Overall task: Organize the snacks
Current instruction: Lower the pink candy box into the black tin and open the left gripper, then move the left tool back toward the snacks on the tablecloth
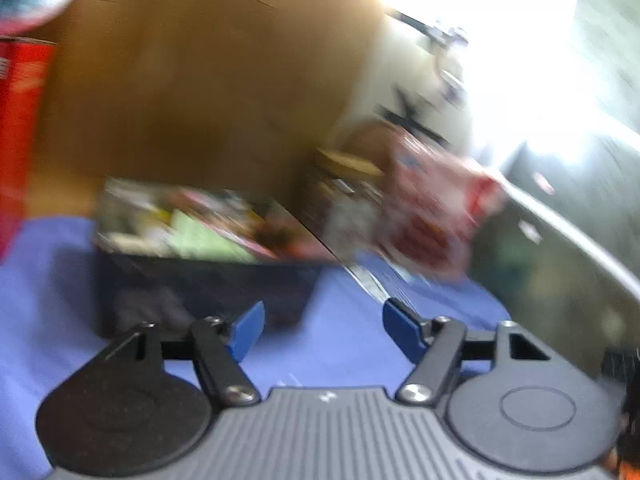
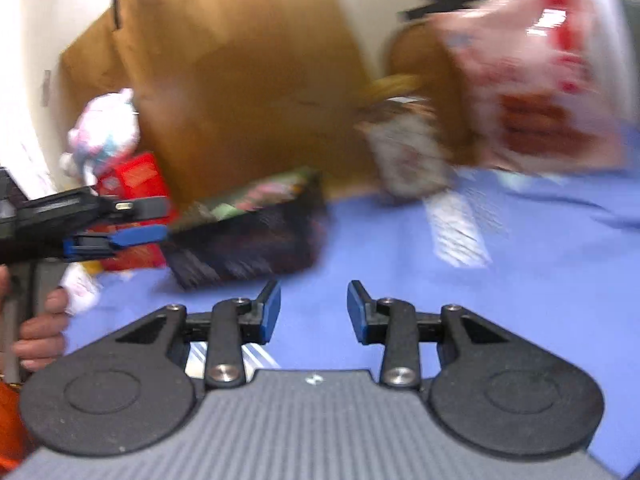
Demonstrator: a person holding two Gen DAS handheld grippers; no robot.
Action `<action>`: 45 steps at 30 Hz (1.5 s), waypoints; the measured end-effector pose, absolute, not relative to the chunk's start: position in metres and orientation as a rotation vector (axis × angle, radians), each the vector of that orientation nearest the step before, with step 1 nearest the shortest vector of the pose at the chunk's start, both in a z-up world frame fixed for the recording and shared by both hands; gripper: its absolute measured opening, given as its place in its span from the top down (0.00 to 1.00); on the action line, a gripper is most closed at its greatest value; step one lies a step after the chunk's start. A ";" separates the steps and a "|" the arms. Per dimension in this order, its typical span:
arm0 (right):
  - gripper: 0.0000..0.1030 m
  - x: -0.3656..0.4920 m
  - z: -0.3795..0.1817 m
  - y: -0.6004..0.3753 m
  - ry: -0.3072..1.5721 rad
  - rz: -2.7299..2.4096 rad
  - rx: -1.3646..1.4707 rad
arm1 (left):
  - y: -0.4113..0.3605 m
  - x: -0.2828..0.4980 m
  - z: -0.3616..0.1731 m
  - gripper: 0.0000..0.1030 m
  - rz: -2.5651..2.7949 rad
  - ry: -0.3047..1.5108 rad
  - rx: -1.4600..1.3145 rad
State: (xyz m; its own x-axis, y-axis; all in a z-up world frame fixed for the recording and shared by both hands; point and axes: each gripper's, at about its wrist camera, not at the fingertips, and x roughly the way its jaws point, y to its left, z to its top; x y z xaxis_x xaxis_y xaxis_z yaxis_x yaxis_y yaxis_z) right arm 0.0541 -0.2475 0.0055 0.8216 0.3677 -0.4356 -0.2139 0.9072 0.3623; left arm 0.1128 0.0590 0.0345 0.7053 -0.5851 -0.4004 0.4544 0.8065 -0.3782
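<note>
Both views are motion-blurred. A black bin (image 1: 208, 280) filled with colourful snack packets sits on the blue cloth (image 1: 344, 352); it also shows in the right wrist view (image 2: 256, 236). My left gripper (image 1: 324, 328) is open and empty, just in front of the bin; it appears from the side in the right wrist view (image 2: 136, 232). My right gripper (image 2: 314, 312) is open and empty over the cloth. A pink-and-red snack bag (image 2: 532, 80) stands at the right, also in the left wrist view (image 1: 432, 208). A smaller patterned packet (image 2: 408, 156) stands beside it.
A large brown cardboard box (image 2: 240, 72) stands behind the bin. A red box (image 2: 136, 184) and a pink-white packet (image 2: 108, 132) are at the left. A red container (image 1: 20, 120) is at the left edge. A grey ledge (image 1: 580, 240) bounds the right.
</note>
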 end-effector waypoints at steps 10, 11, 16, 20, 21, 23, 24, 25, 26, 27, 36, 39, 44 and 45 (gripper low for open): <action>0.60 0.041 -0.018 -0.269 0.535 0.235 0.370 | 0.036 0.115 -0.008 0.34 -0.650 0.550 -0.210; 0.60 0.042 -0.017 -0.266 0.536 0.244 0.352 | 0.038 0.114 -0.007 0.34 -0.653 0.547 -0.215; 0.60 0.035 -0.021 -0.267 0.516 0.258 0.346 | 0.037 0.112 -0.005 0.33 -0.656 0.555 -0.188; 0.60 0.034 -0.020 -0.267 0.515 0.265 0.348 | 0.035 0.111 -0.004 0.33 -0.654 0.552 -0.174; 0.60 0.034 -0.020 -0.267 0.514 0.268 0.345 | 0.035 0.111 -0.004 0.33 -0.651 0.552 -0.173; 0.60 0.035 -0.020 -0.266 0.518 0.272 0.343 | 0.035 0.111 -0.005 0.33 -0.647 0.554 -0.173; 0.60 0.035 -0.020 -0.266 0.520 0.273 0.343 | 0.035 0.112 -0.005 0.33 -0.645 0.556 -0.173; 0.60 0.035 -0.020 -0.266 0.522 0.274 0.344 | 0.035 0.112 -0.005 0.33 -0.642 0.559 -0.172; 0.60 0.035 -0.020 -0.266 0.522 0.273 0.344 | 0.034 0.112 -0.006 0.33 -0.640 0.560 -0.170; 0.60 0.035 -0.020 -0.266 0.521 0.274 0.343 | 0.035 0.112 -0.006 0.33 -0.639 0.560 -0.168; 0.59 0.037 -0.020 -0.267 0.526 0.297 0.340 | 0.054 0.095 0.009 0.33 -0.604 0.542 -0.241; 0.55 0.036 -0.020 -0.266 0.520 0.304 0.340 | 0.066 0.072 0.022 0.33 -0.597 0.522 -0.273; 0.55 0.034 -0.019 -0.265 0.514 0.318 0.343 | 0.076 0.040 0.035 0.33 -0.558 0.530 -0.305; 0.55 0.034 -0.019 -0.265 0.514 0.321 0.343 | 0.077 0.036 0.035 0.33 -0.551 0.536 -0.314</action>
